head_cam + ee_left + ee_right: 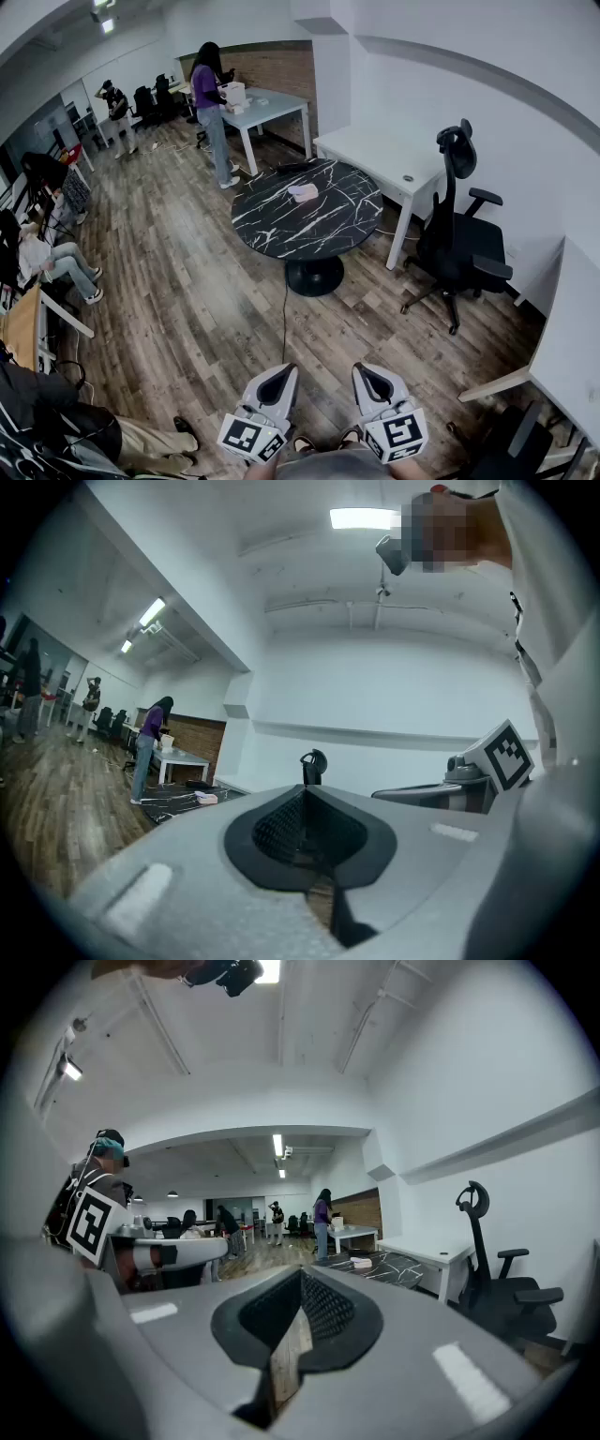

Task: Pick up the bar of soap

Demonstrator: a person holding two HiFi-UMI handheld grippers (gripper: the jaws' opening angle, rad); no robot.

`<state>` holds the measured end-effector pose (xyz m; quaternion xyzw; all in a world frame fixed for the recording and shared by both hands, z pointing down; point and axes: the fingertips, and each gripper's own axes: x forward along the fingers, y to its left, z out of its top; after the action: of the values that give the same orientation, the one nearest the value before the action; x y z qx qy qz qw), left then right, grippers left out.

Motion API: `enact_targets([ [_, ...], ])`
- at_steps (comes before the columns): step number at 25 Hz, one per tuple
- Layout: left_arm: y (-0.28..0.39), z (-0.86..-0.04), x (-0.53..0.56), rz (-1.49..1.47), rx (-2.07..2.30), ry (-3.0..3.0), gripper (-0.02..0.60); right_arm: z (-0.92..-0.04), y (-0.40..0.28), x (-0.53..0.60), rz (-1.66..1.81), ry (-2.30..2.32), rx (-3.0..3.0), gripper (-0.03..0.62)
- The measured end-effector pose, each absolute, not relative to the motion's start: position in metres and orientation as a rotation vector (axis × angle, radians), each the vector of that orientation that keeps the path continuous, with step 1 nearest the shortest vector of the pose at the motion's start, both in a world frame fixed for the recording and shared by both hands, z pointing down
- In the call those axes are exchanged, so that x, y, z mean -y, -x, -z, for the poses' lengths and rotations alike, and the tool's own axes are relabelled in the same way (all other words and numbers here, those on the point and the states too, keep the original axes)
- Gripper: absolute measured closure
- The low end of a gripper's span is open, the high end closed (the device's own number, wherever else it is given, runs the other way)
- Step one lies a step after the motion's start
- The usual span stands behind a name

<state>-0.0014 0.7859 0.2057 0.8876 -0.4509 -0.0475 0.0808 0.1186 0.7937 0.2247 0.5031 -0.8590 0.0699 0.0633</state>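
The bar of soap (303, 192) is a small pale pink block lying near the middle of the round black marble table (281, 230), far ahead of me. Both grippers are low at the bottom of the head view, well short of the table. My left gripper (280, 376) is shut with nothing in it, and so is my right gripper (367, 373). In the left gripper view the soap (206, 799) shows small at far left, beyond the closed left gripper (305, 794). In the right gripper view the soap (362, 1263) lies far past the right gripper (300, 1279).
A black office chair (459, 234) stands right of the table beside a white desk (384, 155). Behind the table a person in purple (211, 103) stands at a white table (272, 105). Other people sit and stand at the left. Wood floor (216, 309) lies between me and the table.
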Motion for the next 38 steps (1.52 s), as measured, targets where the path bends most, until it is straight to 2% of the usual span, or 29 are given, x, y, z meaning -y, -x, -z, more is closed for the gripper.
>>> enact_targets([
  [7,0.002,-0.207,-0.776,0.143,1.356,-2.665,0.584,-0.222,-0.112,-0.785,-0.175,-1.519,2.616,0.592],
  [28,-0.037,-0.222,-0.767,0.047,1.396,-2.647,0.581,-0.240,-0.163,-0.778,-0.244,-1.483,2.657,0.586],
  [38,-0.033,-0.233,-0.721,0.071,1.382,-2.632,0.581,-0.246,-0.149,-0.734,-0.237,-1.448,2.671,0.589],
])
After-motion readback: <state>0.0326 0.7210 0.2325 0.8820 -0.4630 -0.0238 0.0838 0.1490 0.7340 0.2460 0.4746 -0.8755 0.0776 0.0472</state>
